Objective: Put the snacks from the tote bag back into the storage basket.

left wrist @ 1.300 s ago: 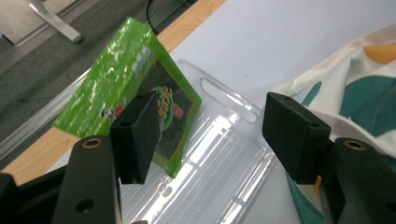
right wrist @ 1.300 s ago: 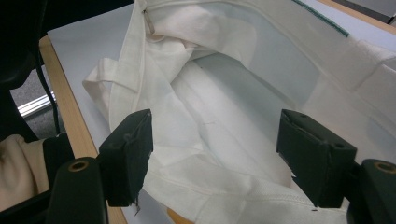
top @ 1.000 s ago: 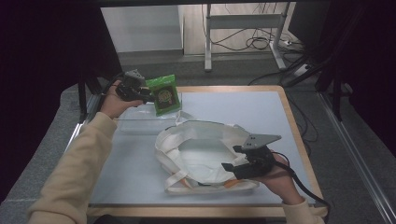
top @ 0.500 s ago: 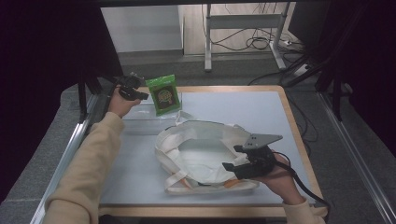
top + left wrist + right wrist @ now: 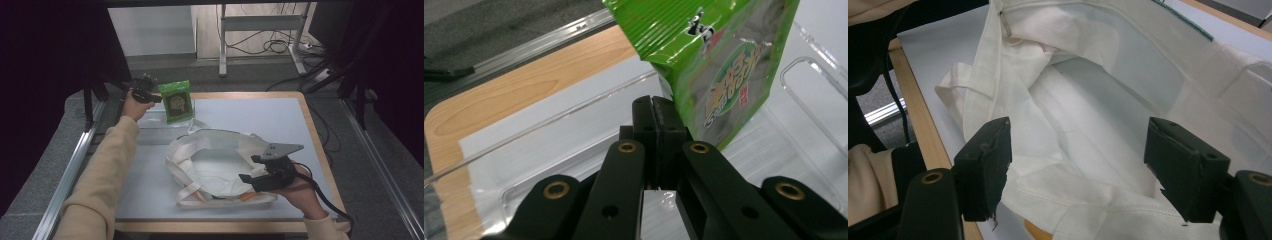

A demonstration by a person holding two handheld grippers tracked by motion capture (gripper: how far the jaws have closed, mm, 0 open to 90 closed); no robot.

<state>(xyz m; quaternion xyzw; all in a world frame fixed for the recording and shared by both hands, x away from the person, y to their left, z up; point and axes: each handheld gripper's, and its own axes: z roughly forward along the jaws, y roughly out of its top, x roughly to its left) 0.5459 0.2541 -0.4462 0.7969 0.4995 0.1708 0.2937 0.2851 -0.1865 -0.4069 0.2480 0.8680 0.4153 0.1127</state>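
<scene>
item: packing a snack into a bag, pick-up stage.

green snack packet (image 5: pixel 178 101): stands upright in a clear plastic tray (image 5: pixel 155 120) at the far left of the surface (image 5: pixel 250 115), just behind the bag. in the left gripper view the packet (image 5: pixel 719 65) rises just to the right of the jaws, its lower left edge touching or nearly touching them.

left gripper (image 5: pixel 150 95): held level beside the packet's left edge. its jaws have just been closing and now meet pad to pad in the left gripper view (image 5: pixel 655 112), with nothing visible between them. whether a sliver of the packet's edge is pinched cannot be told; it looks clenched on nothing.

white cloth tote bag (image 5: pixel 215 162): lies in the middle of the surface, mouth spread wide, orange tabs at its near edge.

right gripper (image 5: pixel 257 170): jaws spread wide at the bag's near right rim, apart from the fabric in the right gripper view (image 5: pixel 1078 165); released, hovering over the opening.

step in hand, judged: taking hold of the packet. next move calls for a re-opened left gripper set across the packet's edge, a firm pinch, then a lift clear of the tray wall toward the bag mouth.
</scene>
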